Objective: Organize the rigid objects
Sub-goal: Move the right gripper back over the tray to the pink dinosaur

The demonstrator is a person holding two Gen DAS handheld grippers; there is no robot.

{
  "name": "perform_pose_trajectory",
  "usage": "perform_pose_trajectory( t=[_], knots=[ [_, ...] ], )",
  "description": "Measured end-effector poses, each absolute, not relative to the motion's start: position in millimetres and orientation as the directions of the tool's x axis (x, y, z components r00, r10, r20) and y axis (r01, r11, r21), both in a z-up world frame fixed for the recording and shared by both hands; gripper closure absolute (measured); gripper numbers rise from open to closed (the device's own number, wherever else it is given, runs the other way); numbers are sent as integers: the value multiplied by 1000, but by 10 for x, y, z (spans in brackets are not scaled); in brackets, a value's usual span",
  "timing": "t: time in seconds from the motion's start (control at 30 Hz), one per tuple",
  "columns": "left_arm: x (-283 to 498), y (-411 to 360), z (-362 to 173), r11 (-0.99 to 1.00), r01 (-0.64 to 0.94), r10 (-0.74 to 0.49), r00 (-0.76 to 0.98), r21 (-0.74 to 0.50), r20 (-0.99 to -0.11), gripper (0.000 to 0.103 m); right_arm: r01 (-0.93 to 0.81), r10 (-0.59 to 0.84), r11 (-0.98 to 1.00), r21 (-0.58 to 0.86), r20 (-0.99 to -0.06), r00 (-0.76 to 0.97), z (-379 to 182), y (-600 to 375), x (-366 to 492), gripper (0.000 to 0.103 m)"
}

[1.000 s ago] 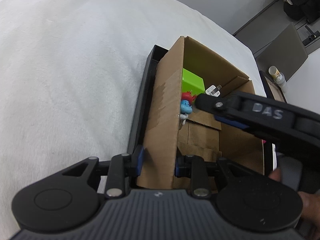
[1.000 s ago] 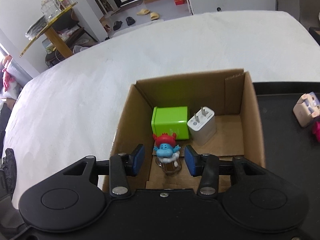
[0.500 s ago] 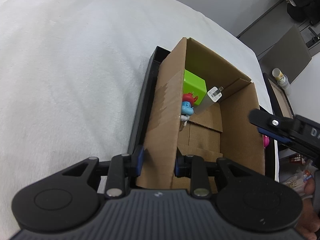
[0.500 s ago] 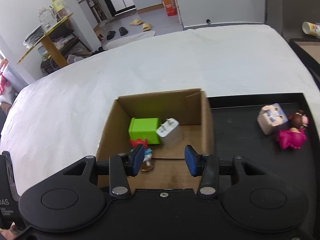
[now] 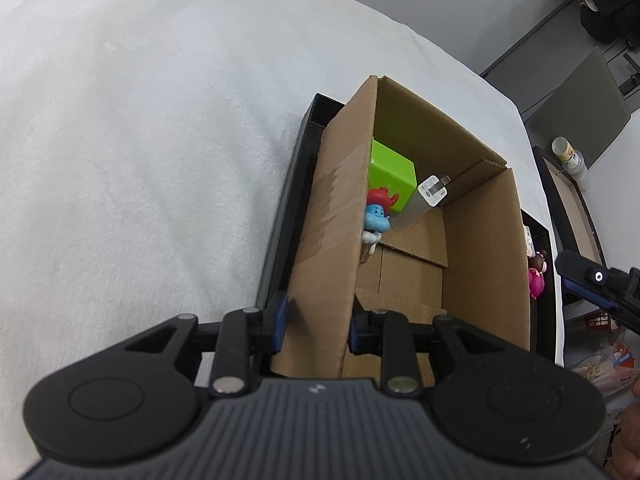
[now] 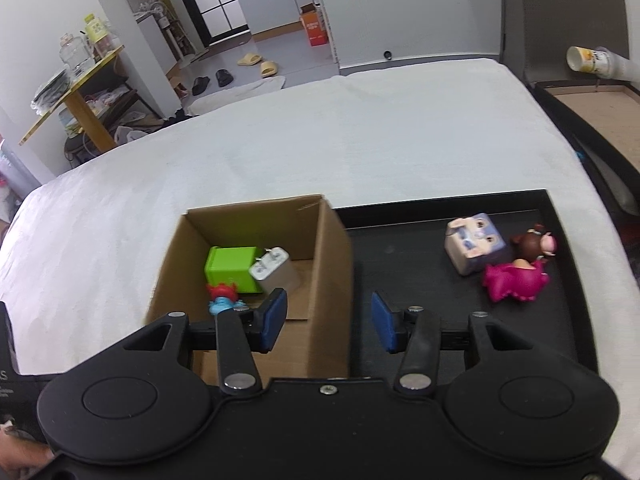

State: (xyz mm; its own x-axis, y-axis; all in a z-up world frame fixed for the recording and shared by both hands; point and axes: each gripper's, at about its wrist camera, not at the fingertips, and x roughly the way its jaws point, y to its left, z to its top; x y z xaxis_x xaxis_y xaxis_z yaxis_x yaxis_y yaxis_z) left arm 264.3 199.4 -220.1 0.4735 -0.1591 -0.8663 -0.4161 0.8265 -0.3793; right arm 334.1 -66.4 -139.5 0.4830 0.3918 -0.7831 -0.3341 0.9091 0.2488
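From the left wrist, the left gripper (image 5: 316, 326) pinches the cardboard box (image 5: 486, 252) wall, three items inside; from the right wrist, the right gripper (image 6: 329, 320), fingers just spreading and empty, faces two toys (image 6: 514, 276) left on the black tray (image 6: 404, 256).

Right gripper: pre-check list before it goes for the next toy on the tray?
1. Right gripper empty, jaws just been opening: ok.
2. Left gripper clamped on box wall: ok.
3. Blue figure, green cube, charger in box: ok.
4. Pink doll and cube toy on tray, unobstructed: ok.
5. Doll touching cube toy: cannot tell.
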Motion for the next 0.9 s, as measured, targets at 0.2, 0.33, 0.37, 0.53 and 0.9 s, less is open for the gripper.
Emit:
perform_pose_trajectory(
  t=[0.2,0.33,0.37,0.53,0.9],
  knots=[
    [2663,1983,-2202,829,-419,-150,469,-369,-870,76,-296,358,927,232,-788,501,-1493,-908,3421,50],
    [2666,1979,-2205,829,-421,-149,468,-368,-871,76,-264,320,942,208,-796,514,-1583,-1062,3523,48],
    [2668,1979,-2207,830,-421,-149,467,-367,-872,76,-255,311,945,204,-798,516,-1608,-1097,3548,47],
    [2679,1986,-2225,830,-423,-148,462,-364,-874,76,-215,256,963,164,-811,526,-1750,-1231,3635,30],
    [2710,1986,-2236,841,-406,-154,452,-357,-878,76,-164,177,981,105,-832,526,-2084,-1430,3840,18]
  ],
)
